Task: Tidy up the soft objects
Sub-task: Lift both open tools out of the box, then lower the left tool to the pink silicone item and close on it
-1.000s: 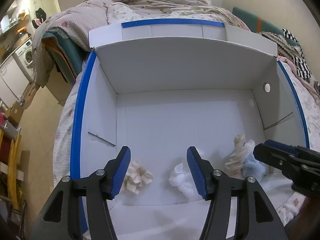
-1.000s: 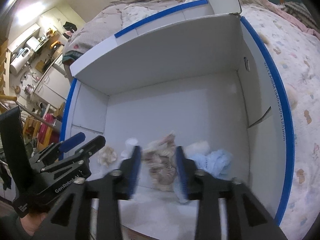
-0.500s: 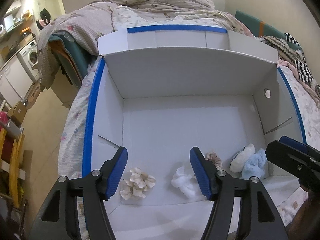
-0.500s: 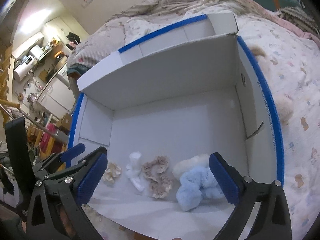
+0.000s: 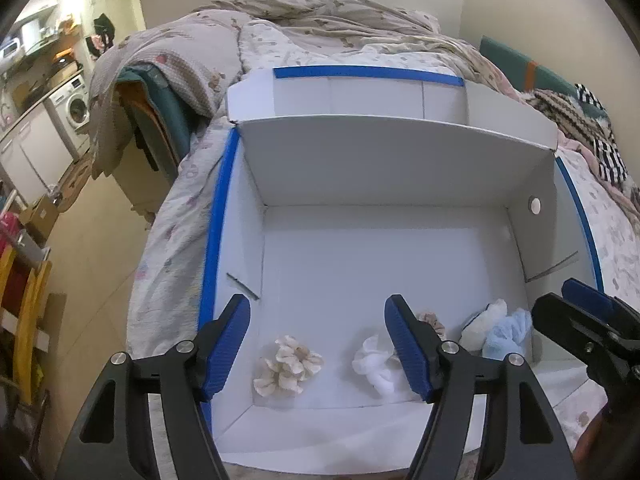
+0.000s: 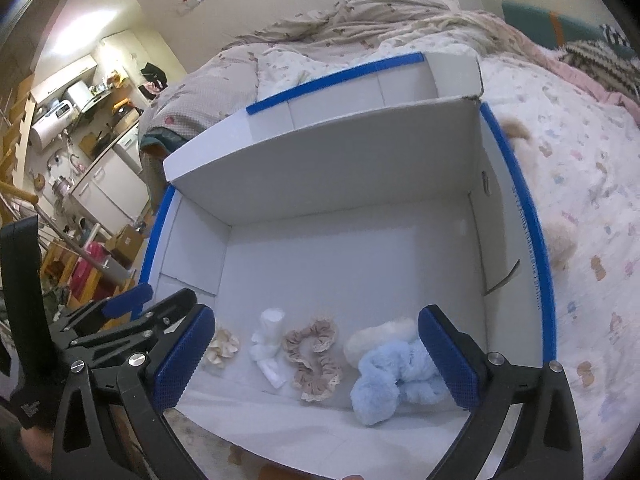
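My right gripper [image 6: 316, 356] wide, left gripper [image 5: 318, 346] just widened, both empty; only right view shows whole beige scrunchie [image 6: 313, 355].

Five soft scrunchies lie in a row along the near edge of the white box's floor [image 6: 360, 248]: a cream satin scrunchie [image 6: 222, 346], a white one [image 6: 268, 342], a beige lace-trimmed one [image 6: 314, 354], a cream fluffy one [image 6: 376, 338] touching a light-blue fluffy one [image 6: 396, 376].
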The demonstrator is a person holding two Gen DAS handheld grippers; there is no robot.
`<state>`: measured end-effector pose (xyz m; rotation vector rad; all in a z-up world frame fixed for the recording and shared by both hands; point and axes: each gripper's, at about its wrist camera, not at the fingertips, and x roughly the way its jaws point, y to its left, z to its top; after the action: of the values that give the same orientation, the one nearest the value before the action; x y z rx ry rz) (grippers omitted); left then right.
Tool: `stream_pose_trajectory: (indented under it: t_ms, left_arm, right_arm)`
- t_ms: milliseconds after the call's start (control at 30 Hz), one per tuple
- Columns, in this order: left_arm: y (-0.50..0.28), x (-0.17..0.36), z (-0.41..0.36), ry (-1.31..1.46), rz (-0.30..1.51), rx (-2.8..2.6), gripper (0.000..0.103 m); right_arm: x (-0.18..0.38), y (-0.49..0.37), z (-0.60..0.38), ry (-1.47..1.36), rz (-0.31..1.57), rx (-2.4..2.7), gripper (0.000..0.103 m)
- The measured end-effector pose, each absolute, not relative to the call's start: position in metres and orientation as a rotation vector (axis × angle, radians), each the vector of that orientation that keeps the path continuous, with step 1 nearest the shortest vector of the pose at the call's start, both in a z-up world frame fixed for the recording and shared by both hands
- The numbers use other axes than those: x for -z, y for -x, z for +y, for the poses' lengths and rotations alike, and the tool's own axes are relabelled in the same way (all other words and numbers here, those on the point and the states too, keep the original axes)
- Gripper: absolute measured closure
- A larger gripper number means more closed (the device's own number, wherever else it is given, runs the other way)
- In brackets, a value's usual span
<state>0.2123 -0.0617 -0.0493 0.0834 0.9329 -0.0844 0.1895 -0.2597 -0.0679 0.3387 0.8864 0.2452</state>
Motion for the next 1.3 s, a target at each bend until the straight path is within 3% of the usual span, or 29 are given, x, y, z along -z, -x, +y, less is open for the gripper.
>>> stream_pose_trajectory:
  t_ms: [633,1300]
  left_arm:
    - [-0.177,0.026,-0.029,-0.011,0.906,0.067,0.036]
    - [-0.135,0.047,0.009,0.031,1.001,-0.004,0.036]
  right_arm:
    - [0.049,-0.151,-0.268,-0.407,0.806,-0.190,0.000]
    - [0.055,-0.111,-0.272,-0.369,0.901,-0.146,0.000]
